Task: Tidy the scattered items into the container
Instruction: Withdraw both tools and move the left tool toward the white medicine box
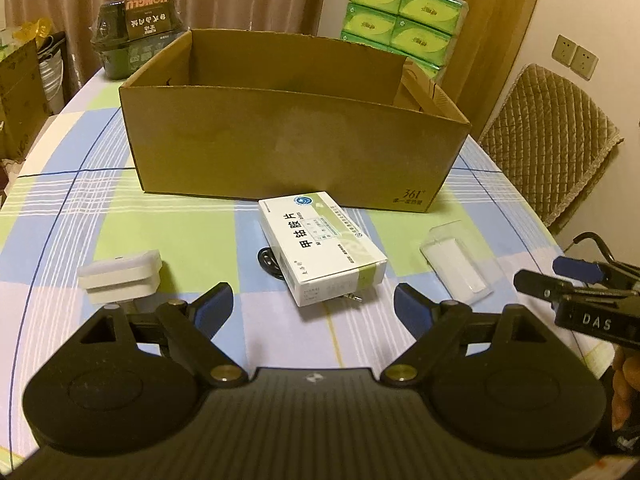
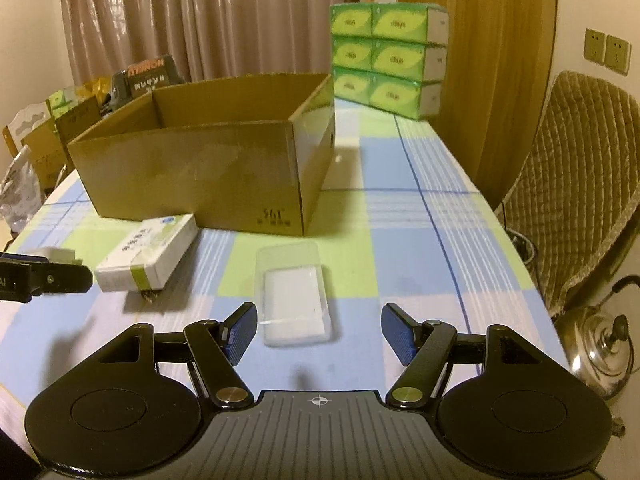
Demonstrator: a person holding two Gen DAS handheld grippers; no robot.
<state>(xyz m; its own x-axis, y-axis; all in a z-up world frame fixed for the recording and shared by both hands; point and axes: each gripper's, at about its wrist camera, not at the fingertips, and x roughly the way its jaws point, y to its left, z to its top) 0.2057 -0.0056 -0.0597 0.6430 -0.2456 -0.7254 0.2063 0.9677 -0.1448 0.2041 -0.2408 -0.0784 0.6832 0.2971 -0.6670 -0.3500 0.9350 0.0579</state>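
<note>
An open cardboard box (image 1: 280, 140) (image 2: 200, 176) stands on the checked tablecloth. In front of it lie a white medicine box (image 1: 322, 246) (image 2: 148, 254), a clear plastic case (image 1: 458, 264) (image 2: 294, 300) with a white insert, and a white plug-like block (image 1: 120, 276) (image 2: 56, 254). A small black round item (image 1: 269, 262) peeks from under the medicine box. My left gripper (image 1: 314, 308) is open and empty, just short of the medicine box. My right gripper (image 2: 319, 330) is open and empty, with the clear case close ahead, left of centre.
Green tissue packs (image 2: 388, 60) are stacked behind the box at the right. A dark green package (image 1: 132, 36) stands behind the box at the left. A padded chair (image 2: 576, 184) and a metal kettle (image 2: 600, 348) are off the table's right edge.
</note>
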